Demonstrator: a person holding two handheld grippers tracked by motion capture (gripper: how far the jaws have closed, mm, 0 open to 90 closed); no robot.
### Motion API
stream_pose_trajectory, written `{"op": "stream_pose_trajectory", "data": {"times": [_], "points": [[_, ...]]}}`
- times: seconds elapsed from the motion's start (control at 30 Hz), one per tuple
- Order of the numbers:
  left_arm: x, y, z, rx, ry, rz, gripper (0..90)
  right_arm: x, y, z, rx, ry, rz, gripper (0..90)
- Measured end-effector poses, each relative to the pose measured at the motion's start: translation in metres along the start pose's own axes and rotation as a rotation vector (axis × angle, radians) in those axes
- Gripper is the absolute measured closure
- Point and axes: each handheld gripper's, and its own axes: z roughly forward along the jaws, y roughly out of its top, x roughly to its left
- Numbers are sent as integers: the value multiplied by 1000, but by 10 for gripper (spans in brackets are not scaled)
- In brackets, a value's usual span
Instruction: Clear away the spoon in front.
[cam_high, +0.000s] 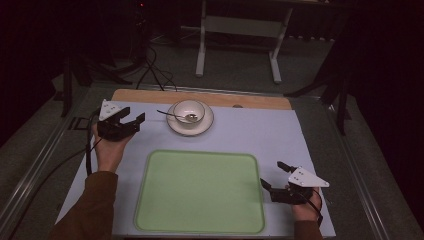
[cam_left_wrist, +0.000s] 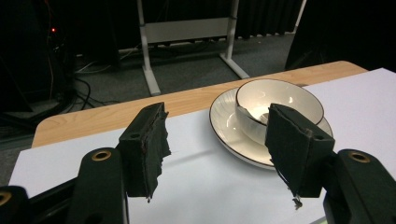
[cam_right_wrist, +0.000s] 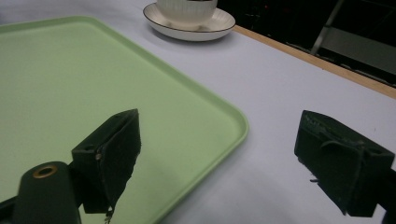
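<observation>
A white bowl (cam_high: 189, 110) with a spoon (cam_high: 172, 115) in it stands on a white saucer (cam_high: 176, 127) at the back of the table; the bowl (cam_left_wrist: 279, 100) and saucer (cam_left_wrist: 224, 122) lie just ahead of the left jaws. A light green tray (cam_high: 200, 191) lies empty at the front middle. My left gripper (cam_high: 131, 120) is open, left of the saucer, holding nothing. My right gripper (cam_high: 273, 175) is open by the tray's right edge, and the tray (cam_right_wrist: 70, 88) passes under its left jaw, with the saucer (cam_right_wrist: 189, 25) far ahead.
A white mat (cam_high: 260, 135) covers the table, with a strip of wood (cam_high: 250, 100) along the back edge. Beyond it stand a white metal frame (cam_high: 240, 30) and cables (cam_high: 155, 70) on the floor.
</observation>
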Motion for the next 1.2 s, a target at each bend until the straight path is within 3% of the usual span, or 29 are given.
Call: {"op": "stream_pose_trajectory", "data": {"times": [0.77, 1.07, 1.2], "points": [[-9, 4, 40, 70, -28, -15, 415, 0, 0, 0, 0, 5, 0, 142], [-12, 0, 66, 164, -91, -41, 533, -1, 0, 0, -4, 7, 3, 142], [-9, 0, 76, 191, -138, -85, 547, -1, 0, 0, -4, 7, 2, 141]]}}
